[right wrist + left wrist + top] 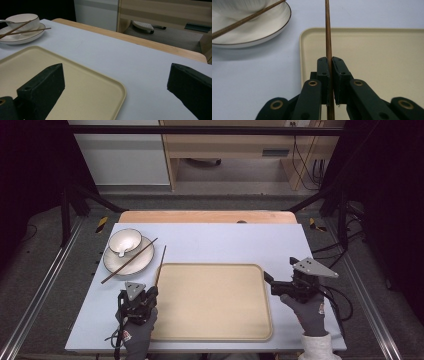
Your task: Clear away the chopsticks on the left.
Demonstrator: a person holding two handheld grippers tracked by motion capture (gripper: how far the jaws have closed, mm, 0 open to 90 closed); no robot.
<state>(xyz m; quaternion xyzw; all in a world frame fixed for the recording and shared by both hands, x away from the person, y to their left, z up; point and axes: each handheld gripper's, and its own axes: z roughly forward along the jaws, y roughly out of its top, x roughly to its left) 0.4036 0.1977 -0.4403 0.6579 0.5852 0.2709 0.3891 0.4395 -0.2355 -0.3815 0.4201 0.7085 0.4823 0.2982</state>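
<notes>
1 chopstick [327, 30] pinched in the left claw [150, 292], pointing away along the tray's [212, 330] left edge; right claw [270, 281] spread.

A lab recording rig: black frame posts [75, 202], trailing cables [305, 167], and a covered table [225, 242].

A beige rectangular tray [212, 312] with rounded corners lies flat and empty on the pale blue table surface, and to its far left a white plate [112, 263] carries a white bowl [125, 240] holding a white spoon. One brown chopstick [129, 261] rests diagonally across the plate's rim. The second chopstick [327, 30] is clamped between the jaws of the left gripper [330, 62], extending over the tray's left edge.
</notes>
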